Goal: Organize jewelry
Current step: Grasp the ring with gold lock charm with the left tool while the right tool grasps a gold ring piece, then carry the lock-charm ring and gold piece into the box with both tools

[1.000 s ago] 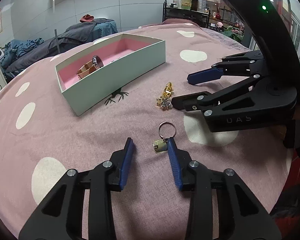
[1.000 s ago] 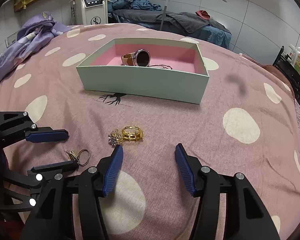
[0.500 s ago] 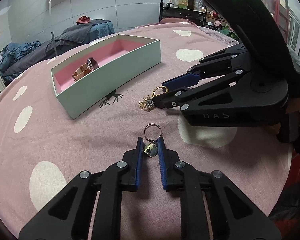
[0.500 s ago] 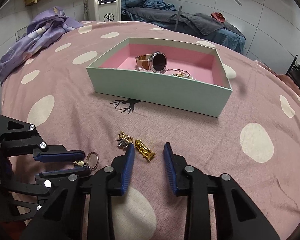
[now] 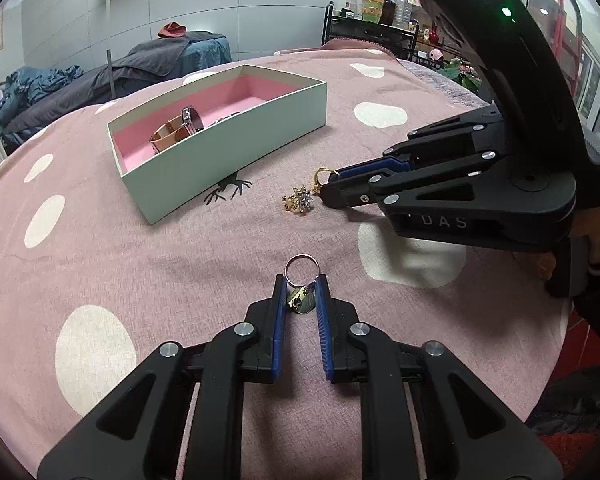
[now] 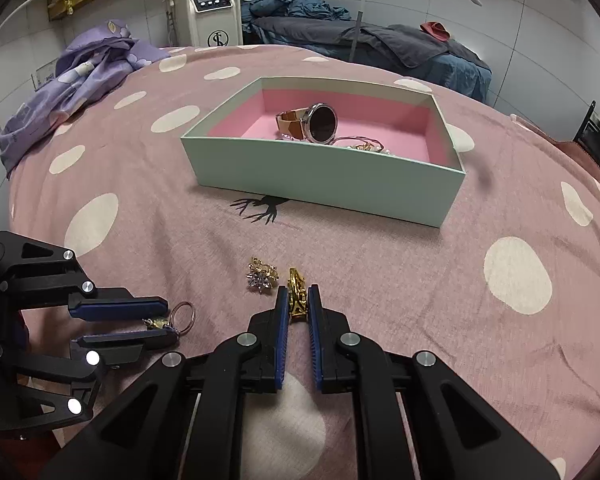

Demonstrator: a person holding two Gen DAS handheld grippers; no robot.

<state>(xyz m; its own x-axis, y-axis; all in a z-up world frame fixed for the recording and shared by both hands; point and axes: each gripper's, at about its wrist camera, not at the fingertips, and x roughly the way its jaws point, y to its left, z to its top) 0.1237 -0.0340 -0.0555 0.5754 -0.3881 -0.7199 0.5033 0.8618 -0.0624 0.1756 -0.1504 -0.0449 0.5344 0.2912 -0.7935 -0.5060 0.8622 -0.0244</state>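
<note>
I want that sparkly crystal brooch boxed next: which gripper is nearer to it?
Right. The right gripper, shut on the gold ring, sits just beside the crystal brooch; the left gripper grips the keyring charm farther back.

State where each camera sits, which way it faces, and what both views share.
Left wrist: rides the left gripper, facing the box; the right gripper and the hand holding it show at right.
Right wrist: rides the right gripper, facing the box; the left gripper shows at left.
Shared: box, watch, crystal brooch, key ring.
</note>
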